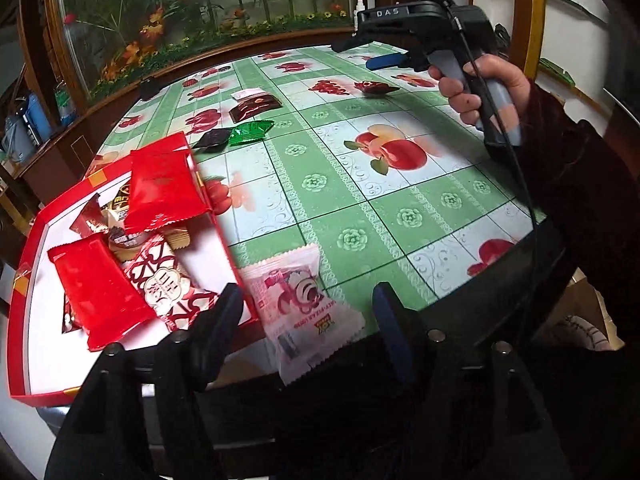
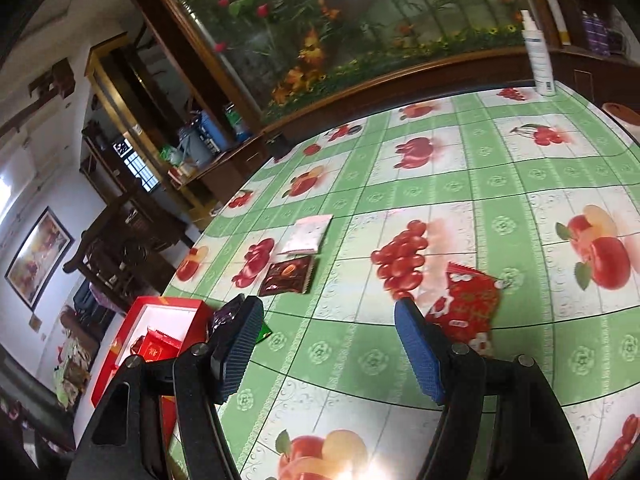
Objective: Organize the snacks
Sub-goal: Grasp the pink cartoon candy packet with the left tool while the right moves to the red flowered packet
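Two black gripper fingers of the left gripper (image 1: 306,312) fill the bottom of the left wrist view, spread apart and released. Between them, at the table's near edge, lies a pale pink snack packet (image 1: 298,308) with a cartoon print; neither pad presses on it, though the left one sits just beside it. At lower left sits a red box (image 1: 24,272) with a white floor. It holds two plain red packets (image 1: 164,192), a red-and-white patterned packet (image 1: 164,284) and some darker wrappers. Further up, near the frame's centre, a black packet (image 1: 214,138) and a green packet (image 1: 250,132) lie touching, with a dark brown packet (image 1: 254,107) and a white packet (image 1: 248,94) just beyond. All rest on a green checked tablecloth (image 1: 340,208) printed with fruit. At upper right a hand (image 1: 480,88) in a dark sleeve holds the right gripper (image 1: 376,54), above a small dark red packet (image 1: 376,87).

In the right wrist view, the right gripper (image 2: 330,348) shows blue ribbed pads at the bottom, wide apart and empty. A red patterned packet (image 2: 466,304) lies on the cloth just past the right-hand pad. The dark brown packet (image 2: 288,276) and white packet (image 2: 306,234) sit mid-frame, the red box (image 2: 168,308) at lower left. A white spray bottle (image 2: 540,56) stands at upper right
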### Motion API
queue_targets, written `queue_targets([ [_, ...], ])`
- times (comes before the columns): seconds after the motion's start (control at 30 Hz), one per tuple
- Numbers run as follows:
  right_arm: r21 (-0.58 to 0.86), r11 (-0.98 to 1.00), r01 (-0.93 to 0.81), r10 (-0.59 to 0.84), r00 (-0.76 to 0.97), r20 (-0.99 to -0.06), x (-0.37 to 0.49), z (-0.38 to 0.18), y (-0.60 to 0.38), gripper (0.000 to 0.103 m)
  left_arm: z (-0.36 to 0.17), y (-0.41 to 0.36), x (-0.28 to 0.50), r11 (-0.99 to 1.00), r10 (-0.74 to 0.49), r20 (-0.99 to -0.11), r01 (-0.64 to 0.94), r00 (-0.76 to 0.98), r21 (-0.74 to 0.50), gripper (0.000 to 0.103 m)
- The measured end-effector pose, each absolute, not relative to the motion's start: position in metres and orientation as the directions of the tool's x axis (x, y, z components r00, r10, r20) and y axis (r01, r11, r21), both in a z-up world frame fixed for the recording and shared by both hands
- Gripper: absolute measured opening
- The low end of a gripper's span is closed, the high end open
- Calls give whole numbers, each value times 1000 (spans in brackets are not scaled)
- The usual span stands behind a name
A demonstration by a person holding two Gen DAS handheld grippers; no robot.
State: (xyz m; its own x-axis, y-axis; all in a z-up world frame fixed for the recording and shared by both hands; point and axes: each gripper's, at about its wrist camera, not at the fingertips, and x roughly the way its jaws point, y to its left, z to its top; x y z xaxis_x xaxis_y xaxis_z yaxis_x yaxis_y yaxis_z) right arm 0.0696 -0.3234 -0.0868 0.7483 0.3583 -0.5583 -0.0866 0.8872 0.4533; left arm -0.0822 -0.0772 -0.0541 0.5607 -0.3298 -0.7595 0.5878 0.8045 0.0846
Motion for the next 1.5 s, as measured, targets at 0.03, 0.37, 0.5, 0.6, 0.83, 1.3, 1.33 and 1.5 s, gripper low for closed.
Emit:
queue_targets([
  [0.03, 455, 887, -84, 358, 748, -559, 69, -87, -325, 71, -54, -80, -80, 807, -330, -758, 585, 563, 83, 66],
  [0.37, 482, 876, 4, 308, 764, -567, 69, -88, -347, 71, -39, -100, -113, 739, -342, -682, 633, 646, 230, 68],
  [0.5, 486, 873, 36, 290, 764, -577, 69, -90, -352, 71, -54, -110, -107, 733, -347, -721, 652, 601, 191, 68],
  [0.6, 490, 870, 51, 281, 766, -579, 68, -91, -355, 71, -64, -107, -103, 751, -336, -741, 641, 581, 162, 68],
  [0.83, 496, 867, 56, 282, 765, -579, 68, -92, -356, 71, -67, -94, -100, 769, -404, -721, 636, 563, 66, 78],
  [1.3, 483, 871, 95, 204, 823, -530, 60, -80, -383, 71, -42, -146, -50, 743, -550, -690, 653, 471, -147, 83],
  [1.33, 493, 864, 100, 202, 828, -522, 60, -81, -391, 72, -37, -141, -50, 760, -536, -685, 635, 493, -138, 83],
  [1.5, 499, 860, 103, 225, 802, -554, 73, -89, -419, 72, -27, -127, -60, 837, -430, -689, 544, 583, -62, 84],
])
